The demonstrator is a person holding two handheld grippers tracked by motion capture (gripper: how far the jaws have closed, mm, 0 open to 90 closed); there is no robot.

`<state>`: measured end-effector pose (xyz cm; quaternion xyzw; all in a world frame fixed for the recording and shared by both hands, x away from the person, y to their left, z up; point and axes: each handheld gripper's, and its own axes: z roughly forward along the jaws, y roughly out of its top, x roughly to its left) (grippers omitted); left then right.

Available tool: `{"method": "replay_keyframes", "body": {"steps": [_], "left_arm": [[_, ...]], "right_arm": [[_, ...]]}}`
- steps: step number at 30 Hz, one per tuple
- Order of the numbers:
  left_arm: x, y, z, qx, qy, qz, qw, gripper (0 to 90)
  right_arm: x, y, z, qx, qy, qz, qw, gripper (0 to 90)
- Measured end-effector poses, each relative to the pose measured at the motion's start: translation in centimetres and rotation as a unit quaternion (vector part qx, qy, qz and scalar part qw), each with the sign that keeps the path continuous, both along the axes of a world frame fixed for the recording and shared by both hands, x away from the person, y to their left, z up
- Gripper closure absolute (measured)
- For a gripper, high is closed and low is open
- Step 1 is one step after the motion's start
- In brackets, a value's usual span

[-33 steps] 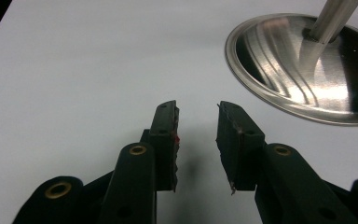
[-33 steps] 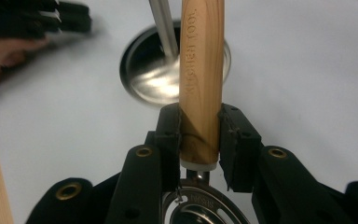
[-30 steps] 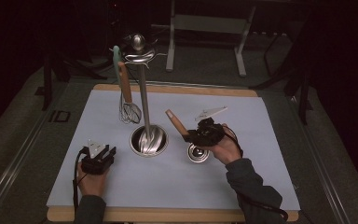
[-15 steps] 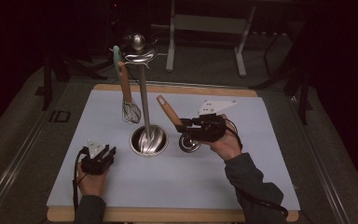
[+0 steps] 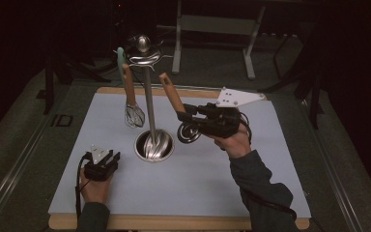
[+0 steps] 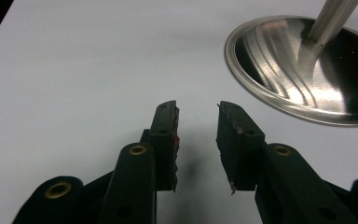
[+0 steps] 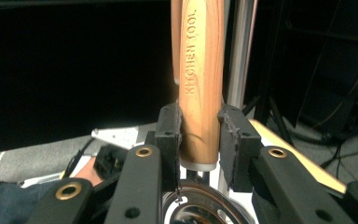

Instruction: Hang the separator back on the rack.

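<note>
Wooden-handled steel utensil (image 5: pixel 176 108), lying on the white mat (image 5: pixel 222 188) a second ago, now rides clear of it, clamped in the right gripper (image 5: pixel 189 117), probably bound for the steel utensil stand (image 5: pixel 149 108). Nearer, the left gripper (image 6: pixel 196 140) rests parted, empty.

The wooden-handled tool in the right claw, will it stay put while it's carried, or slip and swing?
The tool looks rigid, so it probably won't flop. Its smooth, rounded wooden handle is pinched near the bottom end by the right claw, so it could twist or slide. The coiled metal head hanging below may make it swing.
</note>
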<state>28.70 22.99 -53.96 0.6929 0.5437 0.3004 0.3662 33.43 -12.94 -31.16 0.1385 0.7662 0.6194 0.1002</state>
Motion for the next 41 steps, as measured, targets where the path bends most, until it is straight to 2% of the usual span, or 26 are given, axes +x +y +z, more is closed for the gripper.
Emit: {"method": "replay_keyframes", "body": {"steps": [6, 8, 18, 21, 27, 31, 35, 38, 40, 41], "left_arm": [[0.0, 0.0, 0.0, -0.001, -0.002, 0.000, 1.0000, 68.2], [0.0, 0.0, 0.0, -0.002, -0.001, -0.001, 1.0000, 68.2], [0.0, 0.1, 0.0, -0.002, -0.002, -0.001, 1.0000, 68.2], [0.0, 0.1, 0.0, -0.002, -0.002, 0.000, 1.0000, 68.3], [0.0, 0.0, 0.0, -0.003, -0.002, 0.000, 1.0000, 68.3], [0.0, 0.1, 0.0, -0.002, -0.001, 0.000, 1.0000, 68.3], [0.0, 0.0, 0.0, -0.002, -0.001, 0.001, 1.0000, 68.2], [0.0, 0.0, 0.0, -0.002, -0.001, 0.001, 1.0000, 68.2], [0.0, 0.0, 0.0, -0.001, 0.000, 0.001, 1.0000, 68.2], [0.0, 0.0, 0.0, -0.001, 0.000, 0.001, 1.0000, 68.1]], "right_arm": [[0.0, 1.4, 1.3, 0.006, -0.010, -0.001, 0.9999, 70.9], [0.2, 1.9, 1.4, 0.004, -0.010, -0.010, 0.9999, 70.9], [1.5, 3.3, 0.4, -0.020, 0.004, -0.033, 0.9992, 68.3], [1.5, 3.4, 0.3, -0.025, 0.003, -0.031, 0.9992, 64.2], [1.8, 2.8, 0.2, -0.026, 0.014, -0.038, 0.9988, 62.1], [2.0, 2.0, -0.1, -0.041, 0.024, -0.048, 0.9977, 60.6], [2.5, 1.0, -0.8, -0.084, 0.035, -0.074, 0.9931, 58.7], [2.8, 0.4, -1.6, -0.129, 0.038, -0.094, 0.9865, 57.5], [2.9, -0.1, -2.1, -0.154, 0.038, -0.107, 0.9815, 56.7], [3.0, -0.2, -2.3, -0.161, 0.038, -0.110, 0.9801, 55.9]]}}
